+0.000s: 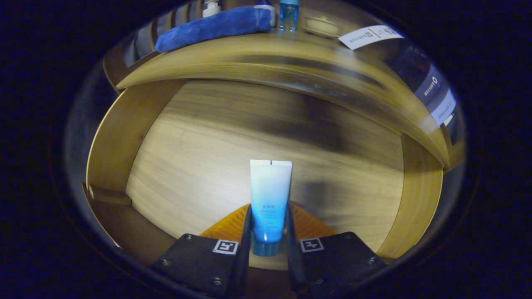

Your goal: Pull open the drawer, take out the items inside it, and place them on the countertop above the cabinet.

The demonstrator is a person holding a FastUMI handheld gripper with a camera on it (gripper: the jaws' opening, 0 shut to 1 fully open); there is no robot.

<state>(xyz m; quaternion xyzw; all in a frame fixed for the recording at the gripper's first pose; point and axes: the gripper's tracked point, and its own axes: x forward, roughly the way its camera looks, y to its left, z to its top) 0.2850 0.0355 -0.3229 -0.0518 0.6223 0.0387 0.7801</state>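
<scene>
The hand-held gripper [268,224] is squeezed tight on a blue and white tube [269,203]. Both of its 2 fingers [247,232] press on the sides of the tube, down near the blue cap end. The flat white end of the tube sticks out past the fingers. The tube is held over the open drawer [112,137]. The drawer has a light wood floor and wood walls on each side. Past the drawer is the edge of the bench [257,54] on top of the cabinet. On the bench lies a rolled blue towel [212,27]. Just beside the towel stands a clear blue bottle [288,15]. Next to that is a small pale dish [321,25], and then a white card [370,36].
</scene>
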